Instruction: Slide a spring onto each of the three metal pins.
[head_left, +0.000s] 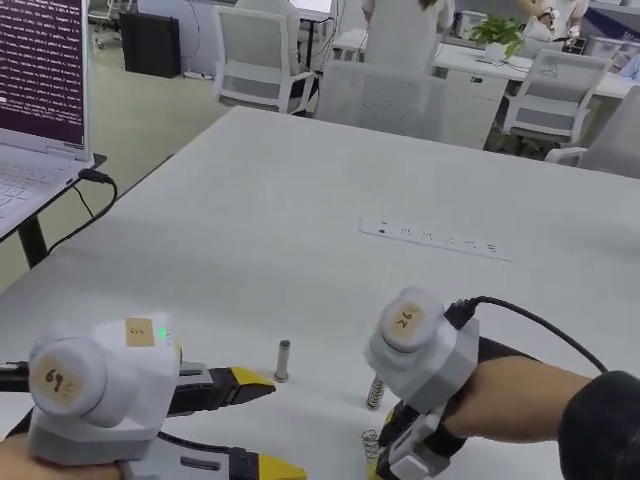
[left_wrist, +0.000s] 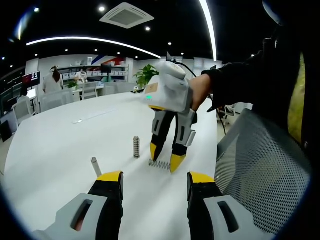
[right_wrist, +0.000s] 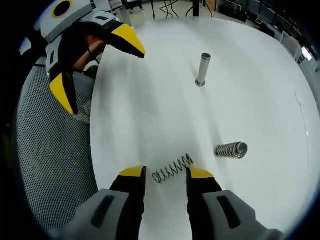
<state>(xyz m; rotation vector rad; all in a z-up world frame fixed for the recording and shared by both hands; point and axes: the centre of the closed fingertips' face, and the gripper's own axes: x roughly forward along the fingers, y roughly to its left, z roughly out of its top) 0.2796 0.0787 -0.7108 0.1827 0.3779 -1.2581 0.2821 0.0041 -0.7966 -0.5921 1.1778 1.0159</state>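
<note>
Your right gripper (right_wrist: 166, 173) points down at the white tabletop (head_left: 300, 190) with its fingers open. A loose spring (right_wrist: 172, 168) lies flat on the tabletop in the gap between the two yellow tips. The spring runs crosswise from one tip toward the other. The fingers are not closed on it, and I cannot tell whether either tip touches it.

In the right gripper view, the spring-covered pin (right_wrist: 231, 150) stands a little beyond the loose spring, with coils wrapped around its shaft. Farther on, well apart from both, the bare pin (right_wrist: 203, 69) stands upright on its small base with nothing on it.

Your left gripper (left_wrist: 155, 177) sits low over the near part of the tabletop, its fingers spread open and holding nothing. It is aimed across at the right gripper. In the head view its yellow tips point toward the bare pin, which stands near them, between the two grippers. In that view the spring-covered pin stands just beside the right gripper's white body, and the loose spring lies below it, close to the gripper's tips.

Farther back, a white power strip (head_left: 435, 240) lies flat on the tabletop. An open laptop (head_left: 40, 90) sits on a separate desk to your left. A grey mesh chair (left_wrist: 260, 165) stands close against the near edge.
</note>
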